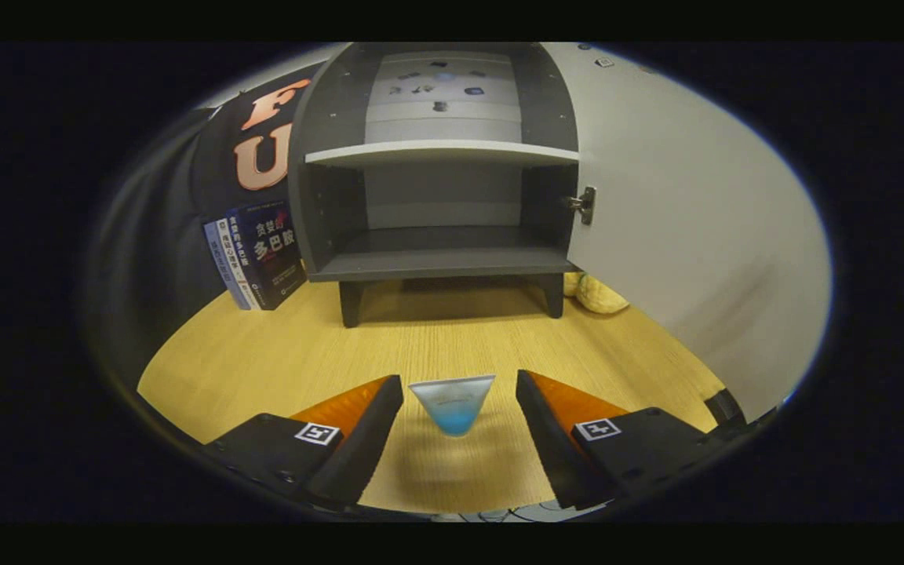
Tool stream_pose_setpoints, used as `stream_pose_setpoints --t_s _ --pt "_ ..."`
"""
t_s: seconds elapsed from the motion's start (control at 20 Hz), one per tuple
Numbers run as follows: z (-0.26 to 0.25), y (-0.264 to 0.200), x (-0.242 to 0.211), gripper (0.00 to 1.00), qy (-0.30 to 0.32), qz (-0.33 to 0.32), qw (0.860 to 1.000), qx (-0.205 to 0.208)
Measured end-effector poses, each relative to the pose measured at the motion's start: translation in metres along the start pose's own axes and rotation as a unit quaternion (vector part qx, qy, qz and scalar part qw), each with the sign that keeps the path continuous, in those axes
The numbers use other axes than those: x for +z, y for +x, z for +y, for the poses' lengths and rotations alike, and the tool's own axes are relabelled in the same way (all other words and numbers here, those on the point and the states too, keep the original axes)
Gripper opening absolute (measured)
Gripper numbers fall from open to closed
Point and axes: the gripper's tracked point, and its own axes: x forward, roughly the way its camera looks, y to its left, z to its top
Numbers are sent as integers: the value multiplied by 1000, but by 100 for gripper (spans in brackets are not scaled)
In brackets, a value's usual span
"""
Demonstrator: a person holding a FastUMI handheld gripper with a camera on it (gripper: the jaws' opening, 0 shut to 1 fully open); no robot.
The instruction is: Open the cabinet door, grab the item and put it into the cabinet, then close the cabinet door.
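At the bottom of the frame, my hand-held gripper [458, 408] has its two fingers spread wide apart. Neither finger touches anything.

Right between the fingers sits the item I have to grab, a small glass [453, 402] shaped like a cone. It is wide at the top and gets thin toward the bottom. The low part looks blue and the top part looks clear. I cannot tell if it has a stem or a foot, because that part is too blurry. It stands on the wooden desk [264, 361], with a gap on each side of it.

I think the glass is light. I also think it is hard, smooth and easy to break, so it could slip or crack if I squeeze too much. Because its sides slant, the fingers might push it up and out. I would hold it low down, around the middle of the cone, and close slowly and softly.

Farther up, in the middle of the frame, the cabinet [436, 263] stands on the desk. Its door [695, 235] is already swung open to the right. Inside I see one shelf [440, 153] with room under it.

To the left of the cabinet some books [260, 255] stand up. A yellow soft toy [597, 297] peeks out by the cabinet's right leg.
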Motion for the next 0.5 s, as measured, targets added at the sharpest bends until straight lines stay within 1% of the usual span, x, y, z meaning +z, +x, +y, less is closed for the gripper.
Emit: stream_pose_setpoints --t_s 0.15,0.25,0.35,0.4,0.5 --pt "1 9 -14 94 -5 18 1000 13" --pt "2 13 -19 80 -14 26 999 20" --pt "4 14 -19 71 -16 30 999 26" --pt "4 15 -20 70 -15 33 999 24" --pt "3 12 -20 61 -8 45 999 22"
